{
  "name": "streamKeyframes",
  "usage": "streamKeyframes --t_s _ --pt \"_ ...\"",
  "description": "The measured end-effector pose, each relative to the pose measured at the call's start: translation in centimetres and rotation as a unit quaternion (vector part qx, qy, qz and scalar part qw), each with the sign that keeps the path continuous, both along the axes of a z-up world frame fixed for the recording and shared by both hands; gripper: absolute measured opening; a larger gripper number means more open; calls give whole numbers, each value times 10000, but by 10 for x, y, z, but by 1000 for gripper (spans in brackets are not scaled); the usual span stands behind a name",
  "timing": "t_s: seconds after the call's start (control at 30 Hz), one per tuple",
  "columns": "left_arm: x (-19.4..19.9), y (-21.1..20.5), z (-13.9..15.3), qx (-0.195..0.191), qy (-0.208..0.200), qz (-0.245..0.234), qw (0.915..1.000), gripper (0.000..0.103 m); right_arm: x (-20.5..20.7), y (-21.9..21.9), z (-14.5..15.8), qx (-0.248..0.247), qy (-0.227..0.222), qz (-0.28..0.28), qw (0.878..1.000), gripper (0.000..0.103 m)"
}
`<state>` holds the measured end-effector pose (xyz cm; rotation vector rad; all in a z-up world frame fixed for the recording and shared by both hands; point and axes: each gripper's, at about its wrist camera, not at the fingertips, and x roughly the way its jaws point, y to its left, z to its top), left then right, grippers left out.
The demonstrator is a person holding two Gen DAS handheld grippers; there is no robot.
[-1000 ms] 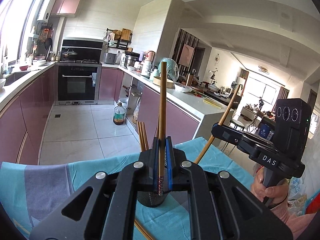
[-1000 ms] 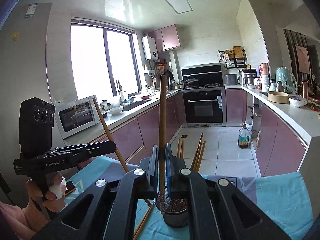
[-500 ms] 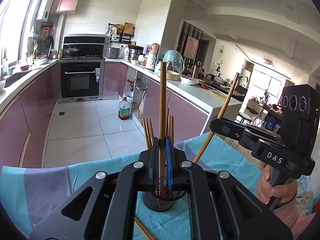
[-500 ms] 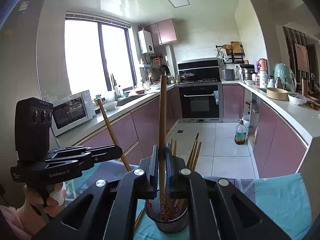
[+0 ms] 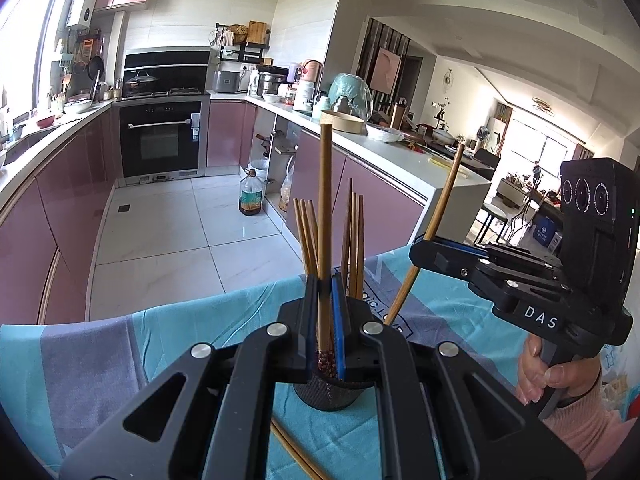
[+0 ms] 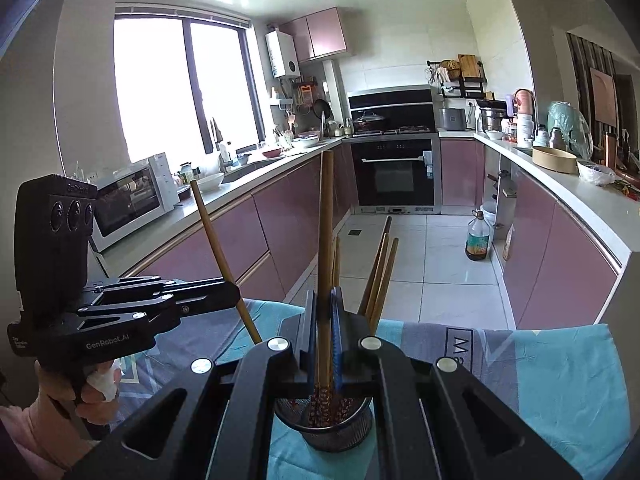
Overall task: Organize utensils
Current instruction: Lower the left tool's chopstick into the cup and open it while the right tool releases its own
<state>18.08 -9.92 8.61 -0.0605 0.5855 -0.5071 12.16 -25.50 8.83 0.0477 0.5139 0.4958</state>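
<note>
My left gripper (image 5: 325,292) is shut on an upright wooden chopstick (image 5: 324,216), just above a black mesh holder (image 5: 332,394) with several chopsticks (image 5: 354,240) standing in it. My right gripper (image 6: 325,308) is shut on another upright chopstick (image 6: 326,240), its patterned end at the rim of the same holder (image 6: 338,430). In the left wrist view the right gripper (image 5: 424,248) stands to the right with its chopstick (image 5: 438,220) slanting toward the holder. In the right wrist view the left gripper (image 6: 230,292) stands to the left with its chopstick (image 6: 218,248).
The holder stands on a table under a teal and grey cloth (image 5: 160,340). Loose chopsticks (image 5: 296,452) lie on the cloth in front of the holder. Pink kitchen cabinets (image 6: 280,232), an oven (image 5: 160,140) and a tiled floor lie beyond the table edge.
Both grippers have tilted and come down toward the holder. The holder and its standing chopsticks have come further into view. Both held chopsticks stay gripped.
</note>
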Motion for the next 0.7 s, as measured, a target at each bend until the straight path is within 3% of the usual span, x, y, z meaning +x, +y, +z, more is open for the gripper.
streamKeyframes --t_s 0.4,0.7 --pt "26 -11 -20 363 461 -176 9981 8 22 7 -21 -164 589 32 9981 6" --pt "48 -16 -34 459 593 -66 9972 8 37 12 -31 -213 738 -88 9970 7"
